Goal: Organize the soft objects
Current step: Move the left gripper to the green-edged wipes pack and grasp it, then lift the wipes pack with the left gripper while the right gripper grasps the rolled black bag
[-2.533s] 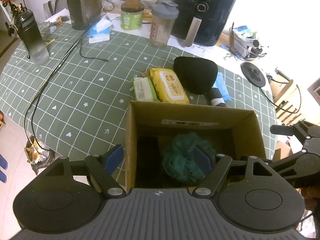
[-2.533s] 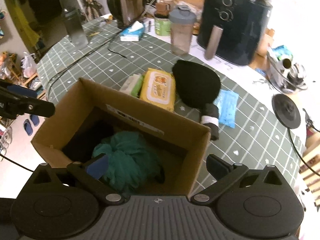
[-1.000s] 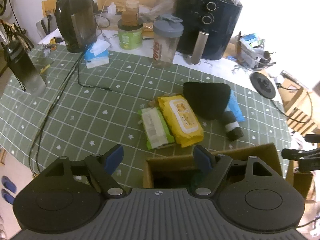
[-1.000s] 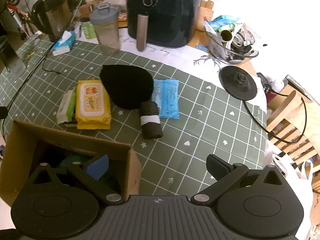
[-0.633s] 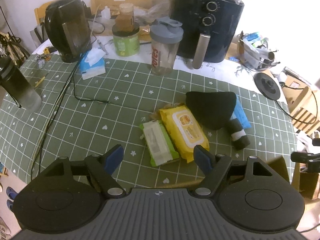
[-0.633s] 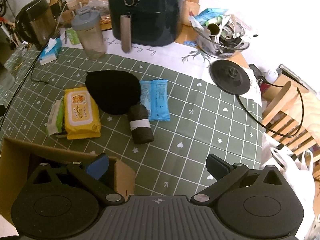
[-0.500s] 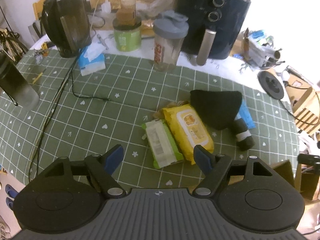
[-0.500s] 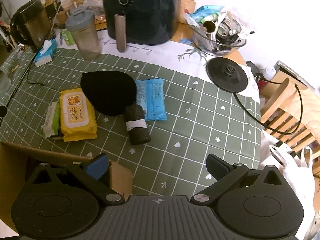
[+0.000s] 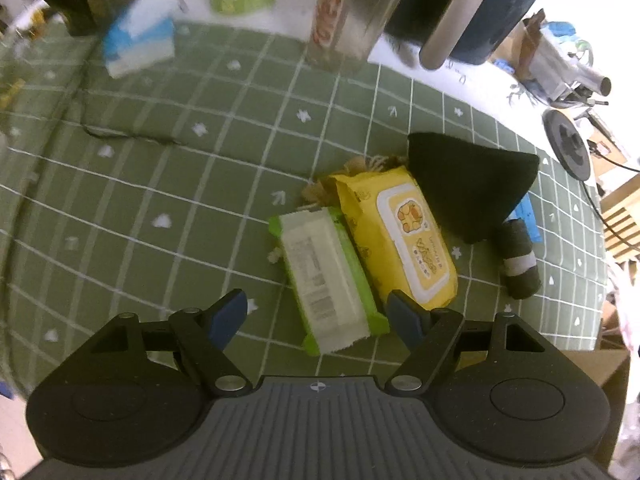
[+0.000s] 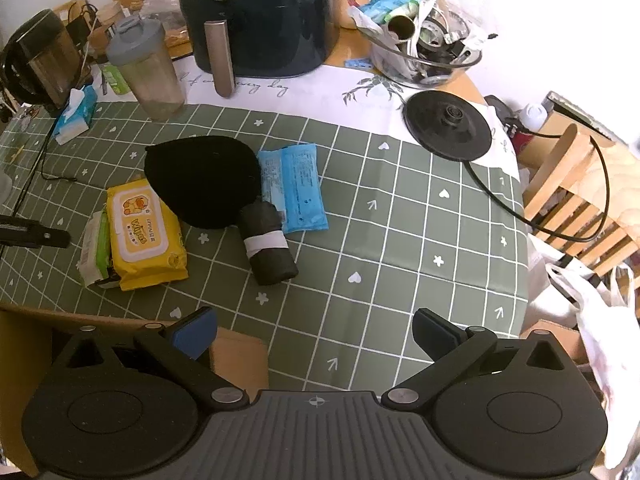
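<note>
Directly ahead of the left gripper (image 9: 316,316), a wipes pack (image 9: 326,276) was laid, touched on its right by a larger wipes pack (image 9: 404,232). Further right, a cap (image 9: 468,180) was set, overlapping a flat packet (image 10: 294,188), with a rolled bundle (image 10: 266,246) just before them.

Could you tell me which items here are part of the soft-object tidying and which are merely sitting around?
Job: green wipes pack, yellow wipes pack, black hat, dark roll, blue packet, box.

Lying about: air fryer, shaker bottle, kettle, tissue box, kettle base.

Green grid tablecloth (image 10: 400,240), yellow wipes pack (image 10: 142,236), black hat (image 10: 204,180)
</note>
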Motion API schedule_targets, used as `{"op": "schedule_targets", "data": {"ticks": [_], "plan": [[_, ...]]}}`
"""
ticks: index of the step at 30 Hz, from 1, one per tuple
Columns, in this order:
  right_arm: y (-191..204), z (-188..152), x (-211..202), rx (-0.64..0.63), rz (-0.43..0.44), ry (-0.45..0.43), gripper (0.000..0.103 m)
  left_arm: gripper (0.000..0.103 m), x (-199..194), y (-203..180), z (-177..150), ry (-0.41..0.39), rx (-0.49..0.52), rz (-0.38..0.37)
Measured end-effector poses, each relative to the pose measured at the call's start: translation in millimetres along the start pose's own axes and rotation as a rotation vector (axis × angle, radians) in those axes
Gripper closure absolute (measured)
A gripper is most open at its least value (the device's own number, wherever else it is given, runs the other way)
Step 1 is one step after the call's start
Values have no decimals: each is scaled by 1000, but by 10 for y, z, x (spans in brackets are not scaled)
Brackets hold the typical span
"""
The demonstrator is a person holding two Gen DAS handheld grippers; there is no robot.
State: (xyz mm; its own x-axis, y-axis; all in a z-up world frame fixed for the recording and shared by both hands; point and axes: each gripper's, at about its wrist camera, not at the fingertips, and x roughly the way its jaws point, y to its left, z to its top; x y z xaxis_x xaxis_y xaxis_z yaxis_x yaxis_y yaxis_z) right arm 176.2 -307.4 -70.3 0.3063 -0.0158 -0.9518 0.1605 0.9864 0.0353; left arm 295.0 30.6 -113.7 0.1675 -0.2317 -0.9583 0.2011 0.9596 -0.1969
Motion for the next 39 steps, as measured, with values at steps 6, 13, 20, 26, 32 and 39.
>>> {"op": "schedule_targets", "data": {"ticks": [6, 13, 20, 26, 32, 39], "plan": [[-65, -36, 0, 26, -7, 3, 0, 26, 405, 166, 91, 94, -94, -87], [-166, -103, 11, 59, -15, 14, 0, 27, 644, 351, 218, 175, -184, -140], [-218, -133, 30, 74, -19, 19, 0, 35, 844, 341, 247, 244, -184, -166], [-216, -141, 70, 70, -13, 23, 0, 55, 861, 378, 258, 247, -214, -222], [-228, -118, 93, 64, -1, 22, 0, 55, 690, 357, 203, 212, -177, -159], [-218, -80, 151, 39, 6, 25, 0, 56, 443, 368, 162, 137, -140, -99]]}}
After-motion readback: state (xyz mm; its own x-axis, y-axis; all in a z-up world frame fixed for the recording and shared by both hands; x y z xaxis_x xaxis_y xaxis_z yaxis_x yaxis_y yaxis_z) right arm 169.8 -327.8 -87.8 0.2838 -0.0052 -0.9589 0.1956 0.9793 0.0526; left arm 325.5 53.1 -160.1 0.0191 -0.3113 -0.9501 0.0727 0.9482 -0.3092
